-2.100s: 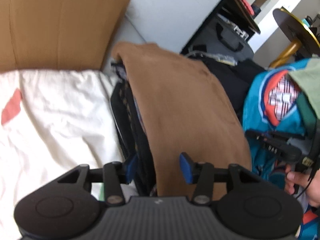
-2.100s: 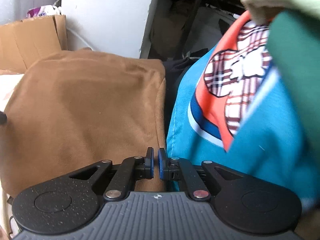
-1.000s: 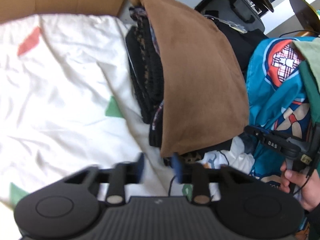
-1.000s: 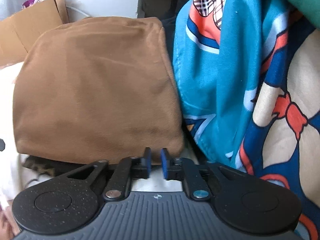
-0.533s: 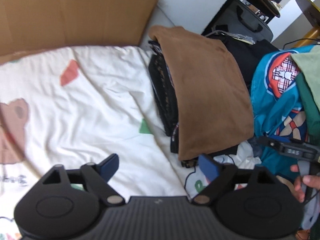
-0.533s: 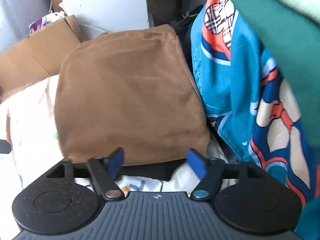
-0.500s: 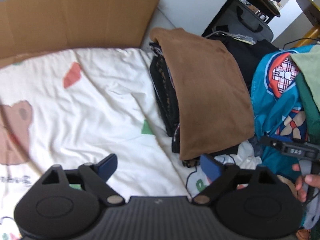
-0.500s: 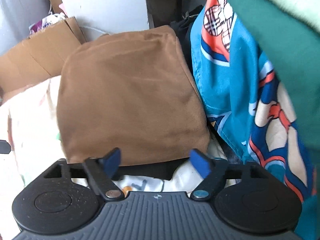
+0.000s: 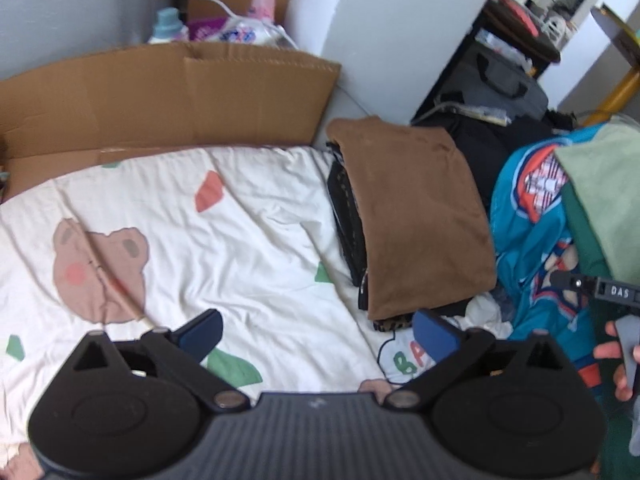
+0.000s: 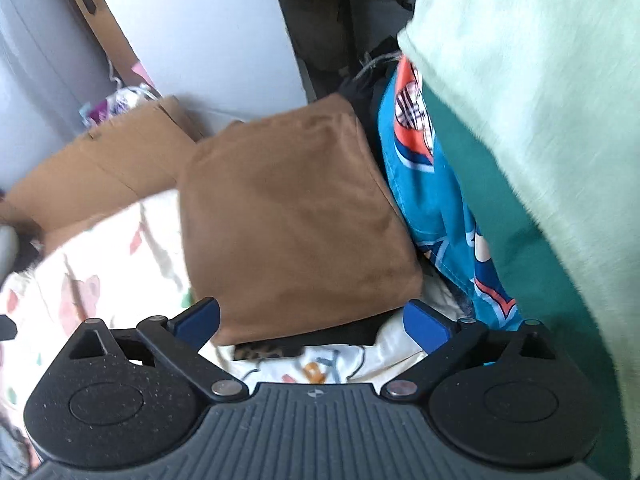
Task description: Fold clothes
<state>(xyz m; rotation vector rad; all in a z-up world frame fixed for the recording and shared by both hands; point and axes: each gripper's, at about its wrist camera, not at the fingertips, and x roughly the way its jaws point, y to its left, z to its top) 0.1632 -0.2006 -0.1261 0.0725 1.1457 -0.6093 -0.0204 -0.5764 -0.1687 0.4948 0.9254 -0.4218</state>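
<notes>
One folded brown suede-like garment [image 9: 416, 220] tops stack, centre-right; left tool [image 9: 316, 334], right tool [image 10: 312, 320] wide, empty; teal-green pile [image 10: 532, 200] looks unfolded.

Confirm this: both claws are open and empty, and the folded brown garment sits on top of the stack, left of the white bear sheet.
One error: the folded brown garment lies right of the white bear sheet, as the left wrist view shows. Both the left claw and right claw are open and empty.

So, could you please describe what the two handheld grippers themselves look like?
Both the left gripper and right gripper match: black ribbed body, two round black discs, black linkage arms with silver pivot pins, and blue pads on the jaws. The right one looks dust-speckled.
</notes>
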